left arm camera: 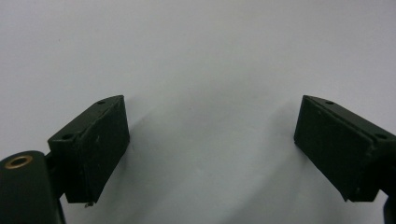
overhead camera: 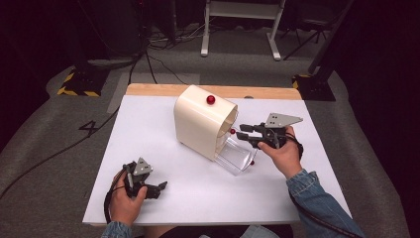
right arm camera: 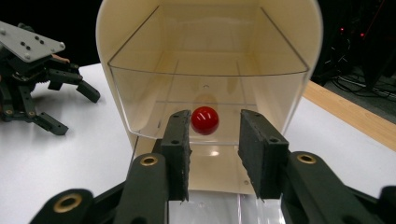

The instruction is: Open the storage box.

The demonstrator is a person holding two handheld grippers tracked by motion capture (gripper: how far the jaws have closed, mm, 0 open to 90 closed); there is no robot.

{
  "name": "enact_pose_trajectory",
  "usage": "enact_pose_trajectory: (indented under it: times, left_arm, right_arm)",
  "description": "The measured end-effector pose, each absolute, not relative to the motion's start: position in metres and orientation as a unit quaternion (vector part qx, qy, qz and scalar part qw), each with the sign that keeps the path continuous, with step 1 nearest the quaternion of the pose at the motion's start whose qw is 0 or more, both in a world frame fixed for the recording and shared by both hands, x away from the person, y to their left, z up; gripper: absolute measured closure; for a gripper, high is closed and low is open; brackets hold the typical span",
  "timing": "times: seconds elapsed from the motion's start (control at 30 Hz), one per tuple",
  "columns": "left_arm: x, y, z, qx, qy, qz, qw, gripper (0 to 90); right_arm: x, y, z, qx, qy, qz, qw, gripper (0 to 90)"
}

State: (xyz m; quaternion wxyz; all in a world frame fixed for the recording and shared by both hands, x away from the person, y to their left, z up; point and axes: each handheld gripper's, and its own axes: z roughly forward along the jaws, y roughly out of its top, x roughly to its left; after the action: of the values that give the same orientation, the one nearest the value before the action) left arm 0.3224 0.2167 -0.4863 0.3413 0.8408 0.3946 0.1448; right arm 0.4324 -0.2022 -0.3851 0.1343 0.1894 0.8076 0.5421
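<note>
A cream, round-topped box (overhead camera: 200, 121) stands on the white table (overhead camera: 148, 129) with a red knob (overhead camera: 211, 99) on its top. Its clear plastic front (overhead camera: 235, 157) is tilted out and down toward the right. In the right gripper view I look into the clear compartment (right arm camera: 210, 70). A second red knob (right arm camera: 204, 120) sits between the tips of my right gripper (right arm camera: 210, 135), close to the left pad and clear of the right one. From above, the right gripper (overhead camera: 241, 131) points left at this knob (overhead camera: 232, 131). My left gripper (overhead camera: 161, 188) rests low at the table's front left, jaws wide apart over bare table (left arm camera: 210, 149).
A bare wooden strip (overhead camera: 148, 89) runs along the table's far edge. Grey carpet with cables and stand feet surrounds the table. A small red dot (overhead camera: 252, 162) shows at the clear front's lower corner.
</note>
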Motion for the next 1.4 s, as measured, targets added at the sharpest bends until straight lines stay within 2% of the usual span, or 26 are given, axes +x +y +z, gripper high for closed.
enact_pose_trajectory:
  times: [0.4, 0.8, 1.4]
  left_arm:
    - [0.322, 0.217, -0.486, 0.841, 0.394, 0.147, 0.34, 10.6]
    - [0.322, 0.217, -0.486, 0.841, 0.395, 0.146, 0.341, 10.6]
    - [0.323, 0.217, -0.486, 0.842, 0.393, 0.143, 0.34, 10.6]
  right_arm:
    - [0.438, -0.188, -0.394, 0.184, 0.812, 0.538, 0.13, 73.8]
    - [0.433, -0.191, -0.392, 0.184, 0.812, 0.536, 0.139, 74.6]
    - [0.404, -0.23, -0.381, 0.194, 0.807, 0.537, 0.152, 74.8]
